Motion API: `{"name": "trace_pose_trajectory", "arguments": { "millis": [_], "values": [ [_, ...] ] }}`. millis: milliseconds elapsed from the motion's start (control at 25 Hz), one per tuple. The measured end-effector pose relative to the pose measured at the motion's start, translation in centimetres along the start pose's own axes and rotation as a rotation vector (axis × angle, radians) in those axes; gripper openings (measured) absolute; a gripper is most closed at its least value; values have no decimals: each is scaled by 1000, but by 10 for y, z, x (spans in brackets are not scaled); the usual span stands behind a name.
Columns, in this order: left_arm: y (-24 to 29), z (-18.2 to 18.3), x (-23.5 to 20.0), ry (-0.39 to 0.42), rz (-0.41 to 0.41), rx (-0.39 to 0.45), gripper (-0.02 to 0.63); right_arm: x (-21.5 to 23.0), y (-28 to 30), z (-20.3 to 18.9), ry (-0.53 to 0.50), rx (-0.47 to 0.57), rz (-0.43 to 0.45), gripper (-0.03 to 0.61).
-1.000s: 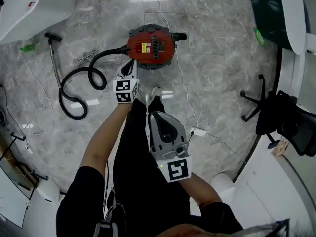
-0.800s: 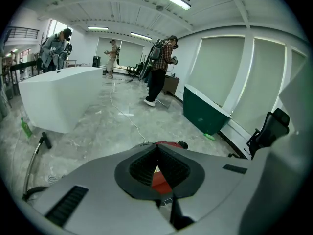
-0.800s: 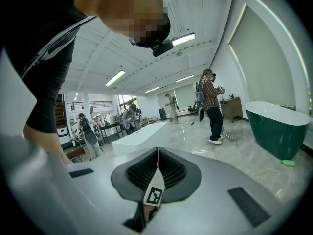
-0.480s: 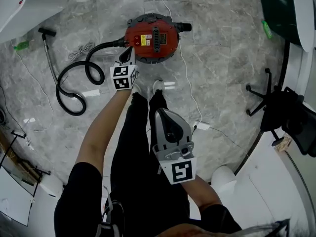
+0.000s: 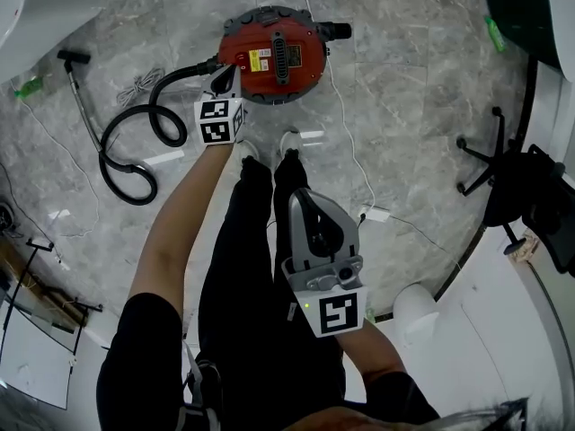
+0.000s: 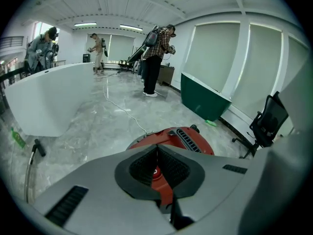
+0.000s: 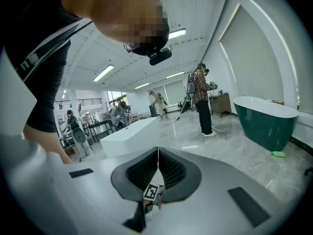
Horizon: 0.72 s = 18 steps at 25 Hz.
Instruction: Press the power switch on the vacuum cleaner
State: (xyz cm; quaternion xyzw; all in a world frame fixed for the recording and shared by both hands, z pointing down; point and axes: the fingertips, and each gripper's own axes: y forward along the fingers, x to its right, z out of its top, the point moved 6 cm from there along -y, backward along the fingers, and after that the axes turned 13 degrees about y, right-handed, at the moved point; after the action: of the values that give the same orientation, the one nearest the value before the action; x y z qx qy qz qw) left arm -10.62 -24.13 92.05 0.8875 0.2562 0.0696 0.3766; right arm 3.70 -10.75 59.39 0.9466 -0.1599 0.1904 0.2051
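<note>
Fingers of the left gripper (image 5: 226, 81) have crept right up to the red vacuum cleaner (image 5: 278, 57) on the floor in the head view, so the press looks close; its own view shows them pressed together, empty. Right gripper (image 7: 157, 153) view: closed too, holding nothing

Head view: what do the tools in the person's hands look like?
The left tool and right tool are grey wedges with black ribbed pads. Each carries a white cube with black square markers. The person wears black short sleeves and black trousers.
</note>
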Motion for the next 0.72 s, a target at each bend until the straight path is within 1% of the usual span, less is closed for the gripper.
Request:
{"name": "trace_pose_trajectory", "arguments": {
  "millis": [120, 200, 440, 640, 720],
  "values": [
    [12, -4, 1, 63, -21, -19, 18, 6, 2, -5, 8, 1, -17, 20],
    [17, -9, 1, 73, -30, -33, 18, 8, 3, -9, 19, 1, -28, 20],
    [35, -16, -3, 72, -38, -61, 18, 11, 1, -19, 34, -5, -35, 20],
    [52, -26, -7, 26, -22, -148, 18, 24, -3, -25, 45, -11, -71, 20],
    [56, -27, -9, 10, -21, -159, 18, 30, -5, -29, 47, -14, -91, 20]
  ]
}}
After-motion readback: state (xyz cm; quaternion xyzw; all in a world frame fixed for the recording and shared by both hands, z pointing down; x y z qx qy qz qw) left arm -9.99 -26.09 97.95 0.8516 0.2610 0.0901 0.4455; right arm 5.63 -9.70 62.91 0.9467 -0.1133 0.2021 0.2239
